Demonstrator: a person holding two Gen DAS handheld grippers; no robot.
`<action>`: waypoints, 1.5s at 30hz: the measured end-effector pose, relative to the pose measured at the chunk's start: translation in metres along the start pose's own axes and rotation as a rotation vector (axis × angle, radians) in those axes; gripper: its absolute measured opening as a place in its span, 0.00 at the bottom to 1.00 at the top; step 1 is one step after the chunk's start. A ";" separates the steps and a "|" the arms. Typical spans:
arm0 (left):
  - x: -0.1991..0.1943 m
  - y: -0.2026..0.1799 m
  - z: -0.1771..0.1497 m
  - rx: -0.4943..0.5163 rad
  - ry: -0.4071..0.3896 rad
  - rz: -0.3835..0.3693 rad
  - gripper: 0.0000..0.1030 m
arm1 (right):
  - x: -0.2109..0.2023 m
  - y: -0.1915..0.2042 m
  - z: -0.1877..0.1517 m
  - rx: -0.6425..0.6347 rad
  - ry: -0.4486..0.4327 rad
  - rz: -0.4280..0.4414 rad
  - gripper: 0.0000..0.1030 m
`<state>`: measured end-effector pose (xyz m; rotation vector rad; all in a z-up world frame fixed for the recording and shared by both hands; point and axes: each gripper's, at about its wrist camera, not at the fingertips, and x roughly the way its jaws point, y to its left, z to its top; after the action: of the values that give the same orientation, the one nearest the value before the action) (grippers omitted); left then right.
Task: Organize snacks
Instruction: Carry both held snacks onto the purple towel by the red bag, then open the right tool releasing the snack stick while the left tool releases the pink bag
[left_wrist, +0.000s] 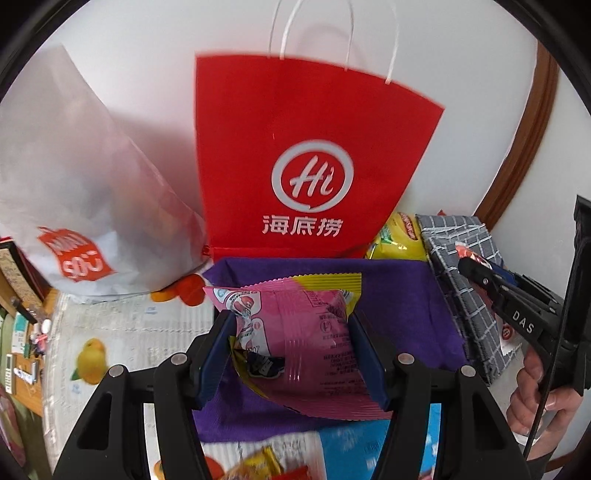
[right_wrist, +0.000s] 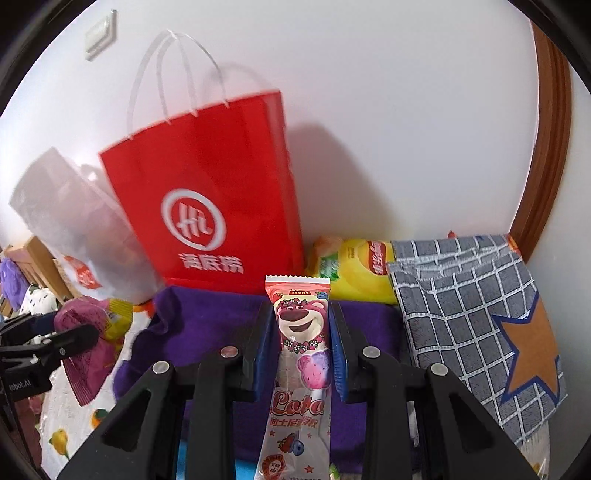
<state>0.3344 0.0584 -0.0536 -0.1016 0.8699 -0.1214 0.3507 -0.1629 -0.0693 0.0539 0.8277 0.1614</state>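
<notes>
**Both tongs loaded over the purple cloth**

Nearest the person, the left tongs (left_wrist: 291, 350) are clamped on a pink snack packet (left_wrist: 295, 332), pads pressing both sides, the packet tilted with its yellow-edged crimp pointing away. Beside them, the right tongs (right_wrist: 301, 347) pinch a slim bear-print lolly packet (right_wrist: 301, 343) upright between narrow blue pads; a hand (left_wrist: 535, 387) grips that tool's handle. Both packets hang above the purple cloth (left_wrist: 406, 295) spread on the tabletop (left_wrist: 129, 325), which wears a fruit-print cover. Just right of the cloth lies a grey checked pouch (right_wrist: 461, 314) with an orange star. Behind it, a yellow crisp bag (right_wrist: 354, 269) peeks out. Farthest back, against the white wall, stands a red paper bag (left_wrist: 314, 147) with white handles, and left of it a white paper bag (left_wrist: 74, 184) leans.
</notes>
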 end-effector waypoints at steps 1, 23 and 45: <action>0.011 0.001 0.001 -0.004 0.011 -0.003 0.59 | 0.006 -0.002 -0.001 0.000 0.012 -0.001 0.28; 0.110 0.040 -0.001 -0.045 0.141 0.014 0.59 | 0.116 -0.022 -0.032 0.023 0.255 0.004 0.28; 0.118 0.015 0.006 -0.035 0.149 -0.014 0.81 | 0.099 -0.018 -0.027 0.007 0.197 -0.007 0.58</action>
<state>0.4150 0.0562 -0.1409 -0.1326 1.0200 -0.1283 0.3985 -0.1649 -0.1615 0.0417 1.0245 0.1591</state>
